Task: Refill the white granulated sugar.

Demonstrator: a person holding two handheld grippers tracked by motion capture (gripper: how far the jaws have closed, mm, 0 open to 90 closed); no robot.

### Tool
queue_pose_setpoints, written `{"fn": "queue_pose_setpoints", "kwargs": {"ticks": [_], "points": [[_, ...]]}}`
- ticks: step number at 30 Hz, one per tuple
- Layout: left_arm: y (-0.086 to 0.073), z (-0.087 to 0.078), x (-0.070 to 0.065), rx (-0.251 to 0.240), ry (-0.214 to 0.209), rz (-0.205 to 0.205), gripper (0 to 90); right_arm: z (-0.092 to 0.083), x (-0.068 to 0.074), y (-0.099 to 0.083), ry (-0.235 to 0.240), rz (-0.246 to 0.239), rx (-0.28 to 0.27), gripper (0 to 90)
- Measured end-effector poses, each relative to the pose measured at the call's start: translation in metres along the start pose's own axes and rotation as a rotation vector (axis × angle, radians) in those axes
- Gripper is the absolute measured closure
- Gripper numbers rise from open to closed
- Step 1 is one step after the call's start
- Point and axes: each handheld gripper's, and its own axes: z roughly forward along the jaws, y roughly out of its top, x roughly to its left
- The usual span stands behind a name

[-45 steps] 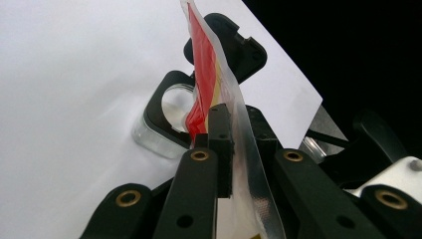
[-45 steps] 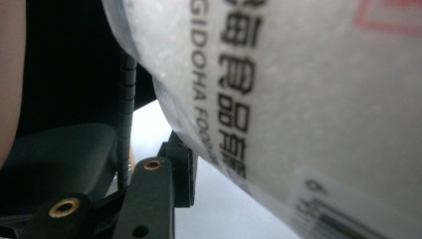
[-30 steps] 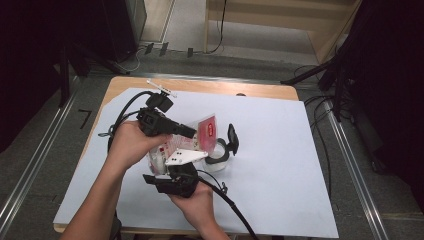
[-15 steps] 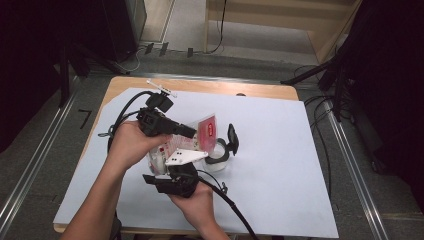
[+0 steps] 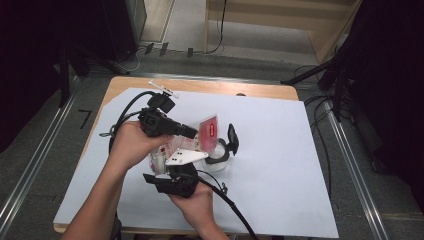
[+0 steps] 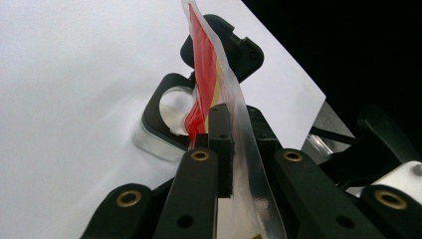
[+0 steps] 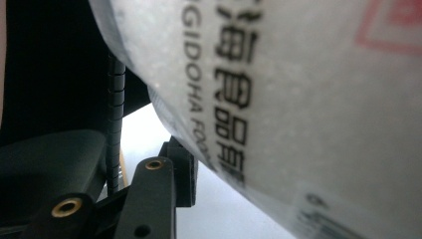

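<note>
Between left tongs (image 6: 226, 144), packet (image 6: 209, 84) seemingly upright

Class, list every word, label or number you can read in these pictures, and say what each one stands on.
"GIDOHA FOO": black Latin letters, cut off at both ends, on the white packet in the right gripper view.
Chinese characters: a black line beside those letters on the same packet, too cropped and blurred to read surely.
Red framed mark at that packet's top right corner: blurred, unreadable.
White print on the red packet in the high view: too small to read.
</note>
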Motion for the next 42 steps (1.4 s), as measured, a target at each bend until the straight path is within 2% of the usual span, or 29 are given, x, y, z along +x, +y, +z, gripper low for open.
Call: {"fn": "queue_pose_setpoints", "kwargs": {"ticks": [6, 13, 17, 23, 33, 42], "points": [[0.0005, 0.0008, -0.0035, -0.002, 0.027, 0.032, 86.2, -0.0012, -0.0001, 0.0005, 0.005, 0.008, 0.001, 63.8], [0.002, 0.001, -0.0033, -0.002, 0.024, 0.017, 86.0, -0.0033, 0.0002, 0.0024, 0.02, 0.018, 0.005, 63.1], [0.0021, 0.0015, -0.0037, -0.003, 0.033, 0.017, 86.0, -0.0022, 0.0024, 0.0038, -0.009, 0.002, 0.025, 62.0], [0.0023, 0.0023, -0.0043, -0.019, 0.035, 0.02, 84.6, -0.0027, 0.0021, 0.0045, -0.008, 0.004, 0.019, 63.3], [0.003, 0.0024, -0.0036, -0.022, 0.034, 0.025, 85.9, -0.002, 0.0019, 0.0061, -0.015, 0.026, 0.008, 63.5], [0.0036, 0.0021, -0.0036, -0.023, 0.044, 0.025, 85.9, -0.0012, 0.0008, 0.0062, -0.012, 0.025, 0.001, 63.5]]}}
